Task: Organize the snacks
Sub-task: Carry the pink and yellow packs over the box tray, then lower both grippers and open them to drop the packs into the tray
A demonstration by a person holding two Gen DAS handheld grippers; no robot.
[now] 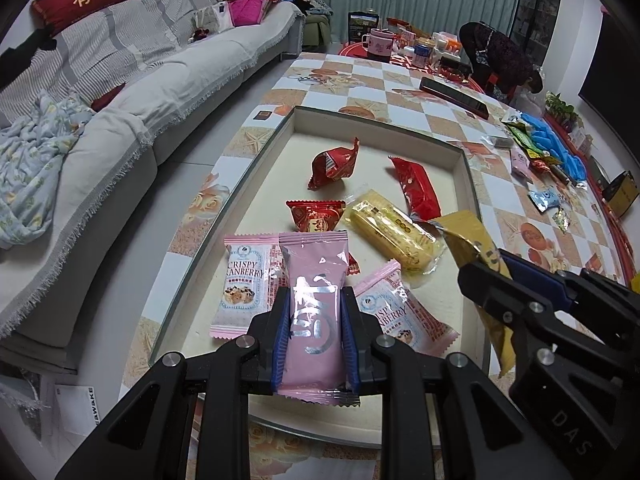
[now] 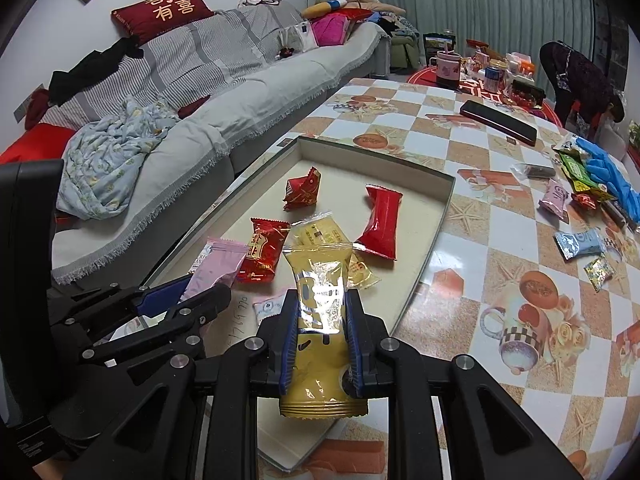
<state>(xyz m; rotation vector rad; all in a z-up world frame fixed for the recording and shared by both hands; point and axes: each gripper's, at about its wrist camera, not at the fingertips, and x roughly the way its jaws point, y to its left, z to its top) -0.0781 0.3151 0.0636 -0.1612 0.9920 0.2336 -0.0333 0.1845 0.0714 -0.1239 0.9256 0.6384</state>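
Pink snack packet (image 1: 314,316) sits pinched in the left hand-held gripper (image 1: 314,340), its long axis running along the fingers, above the near end of the shallow tray (image 1: 466,184) on the counter (image 1: 404,80). Just beside it, the right hand-held gripper (image 2: 322,344) pinches a gold packet (image 2: 320,320) the same way. Both point steeply down at the tray, so each drop looks short.

Home living room — sofa (image 1: 168,92), cushions.
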